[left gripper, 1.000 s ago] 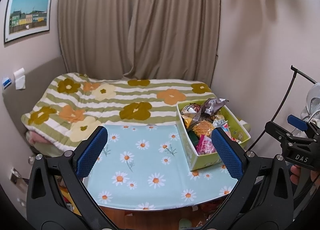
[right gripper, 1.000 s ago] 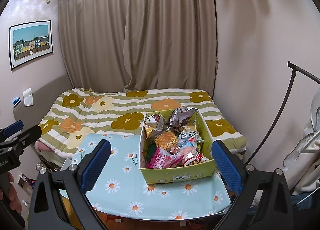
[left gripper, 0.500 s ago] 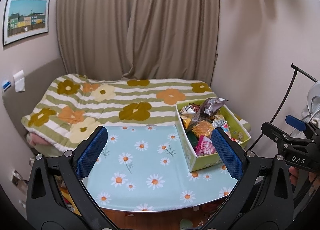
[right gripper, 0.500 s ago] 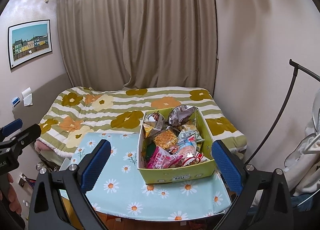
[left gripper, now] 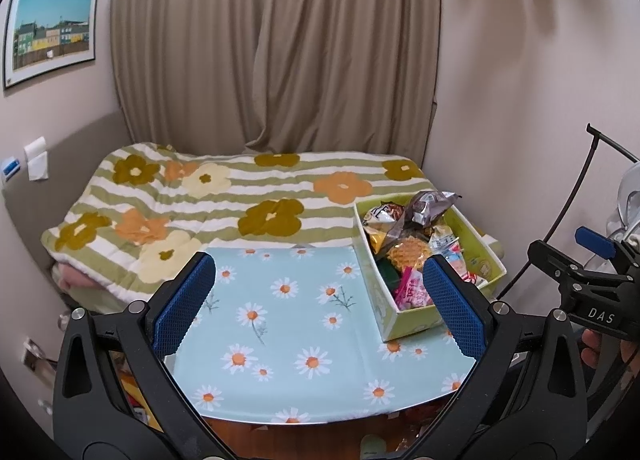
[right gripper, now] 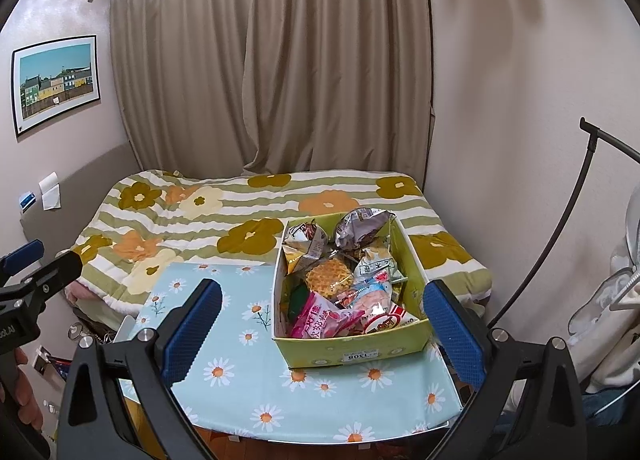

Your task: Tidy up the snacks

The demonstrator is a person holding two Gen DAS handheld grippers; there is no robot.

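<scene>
A yellow-green cardboard box (right gripper: 356, 352) full of snack packets stands on the right part of a daisy-print table (right gripper: 240, 372). Inside lie a pink packet (right gripper: 324, 320), a waffle snack (right gripper: 328, 278) and a silver bag (right gripper: 360, 230). The box also shows in the left wrist view (left gripper: 404, 320). My right gripper (right gripper: 320, 324) is open and empty, held back from the box's near side. My left gripper (left gripper: 316, 308) is open and empty above the table's bare left half (left gripper: 280, 332).
A bed with a flower-striped quilt (right gripper: 240, 212) lies behind the table, before a beige curtain (right gripper: 272, 80). A black curved stand (right gripper: 576, 212) and hanging clothes (right gripper: 616, 300) are at the right. The table's front edge (right gripper: 320, 438) is near me.
Both grippers have shifted only slightly; the view has crept a little. Nothing was grasped or let go.
</scene>
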